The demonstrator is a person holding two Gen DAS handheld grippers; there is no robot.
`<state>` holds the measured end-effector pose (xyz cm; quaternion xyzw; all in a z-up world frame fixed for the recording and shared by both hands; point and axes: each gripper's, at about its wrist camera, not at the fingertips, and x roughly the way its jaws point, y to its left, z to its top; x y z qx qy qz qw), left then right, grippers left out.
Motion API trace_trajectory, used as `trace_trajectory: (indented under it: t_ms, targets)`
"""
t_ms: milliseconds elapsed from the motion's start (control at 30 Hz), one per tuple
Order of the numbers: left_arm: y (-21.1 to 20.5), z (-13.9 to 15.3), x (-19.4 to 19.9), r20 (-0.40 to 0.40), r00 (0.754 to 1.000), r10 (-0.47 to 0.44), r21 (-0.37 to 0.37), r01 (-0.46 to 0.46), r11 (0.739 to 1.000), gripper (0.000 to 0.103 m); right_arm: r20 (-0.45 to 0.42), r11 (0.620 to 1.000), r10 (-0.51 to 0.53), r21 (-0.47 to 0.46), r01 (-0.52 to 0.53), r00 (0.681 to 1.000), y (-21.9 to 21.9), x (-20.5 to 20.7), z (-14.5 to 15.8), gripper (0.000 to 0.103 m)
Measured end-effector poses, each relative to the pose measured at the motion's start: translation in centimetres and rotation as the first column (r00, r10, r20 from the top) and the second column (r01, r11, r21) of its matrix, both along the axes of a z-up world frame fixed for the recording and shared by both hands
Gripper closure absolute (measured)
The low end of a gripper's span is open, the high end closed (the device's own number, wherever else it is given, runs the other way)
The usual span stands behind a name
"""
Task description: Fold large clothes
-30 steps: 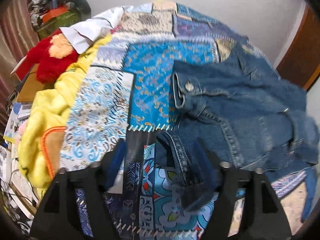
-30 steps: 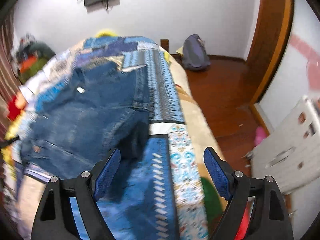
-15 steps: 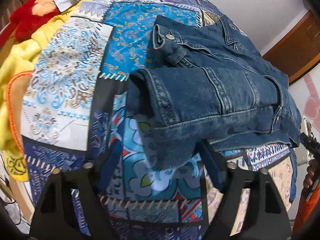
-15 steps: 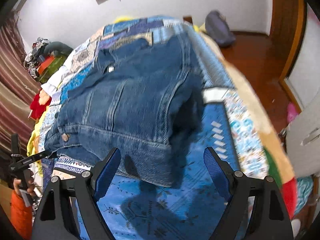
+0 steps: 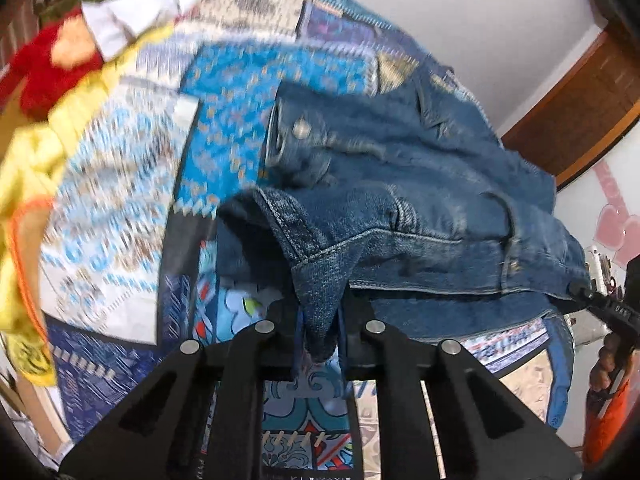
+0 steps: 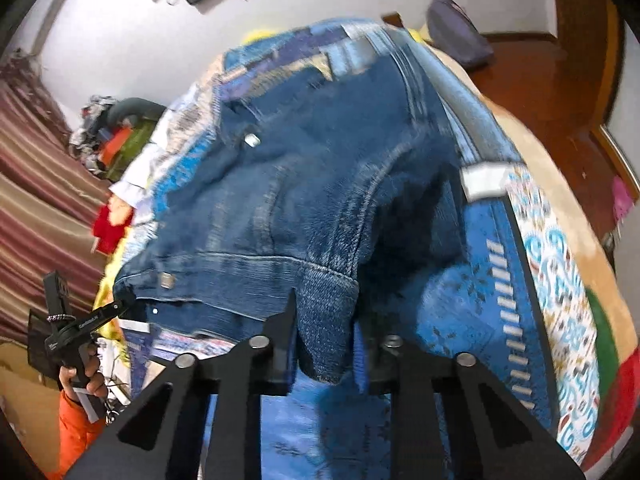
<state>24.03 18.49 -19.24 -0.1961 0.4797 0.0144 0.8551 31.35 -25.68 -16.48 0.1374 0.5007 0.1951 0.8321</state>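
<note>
A blue denim jacket (image 5: 420, 200) lies folded on a patchwork bedspread (image 5: 132, 168). My left gripper (image 5: 320, 320) is shut on the jacket's near left corner, and the cloth bunches between its fingers. My right gripper (image 6: 324, 344) is shut on the jacket's (image 6: 304, 184) near right corner. The near edge of the jacket is lifted off the bedspread (image 6: 460, 288) between the two grippers. Each gripper shows in the other's view: the right one (image 5: 600, 304) at the jacket's far corner, the left one (image 6: 116, 308) likewise.
A red plush toy (image 5: 44, 64) and a yellow blanket (image 5: 28, 152) lie at the bed's left side. A pile of clothes (image 6: 116, 132) sits by striped curtains. A wooden floor (image 6: 552, 80) with a purple bag (image 6: 456, 32) runs along the bed's right.
Both grippers were open and have closed on the jacket's near corners. The near edge has been lifted off the bedspread.
</note>
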Motion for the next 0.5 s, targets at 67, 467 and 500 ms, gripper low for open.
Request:
trace_trajectory:
  t_ms: [67, 467, 500]
  targets:
    - [-0.5, 1.8, 0.2, 0.039, 0.999, -0.011, 0.039, 0.010, 0.999, 0.091, 0.045, 0.999, 0.032, 0.009, -0.033, 0.998, 0.6, 0.5, 1.7, 0.089]
    - [-1.5, 9.9, 6.5, 0.248, 0.969, -0.013, 0.124, -0.019, 0.992, 0.091, 0.225, 0.997, -0.072, 0.024, 0.068, 0.972, 1.8, 9.5, 7.8, 0.092]
    - [-1.4, 10.1, 7.4, 0.253, 0.967, -0.010, 0.125, -0.023, 0.992, 0.091, 0.238, 0.997, -0.084, 0.023, 0.080, 0.968, 1.8, 10.5, 8.3, 0.092]
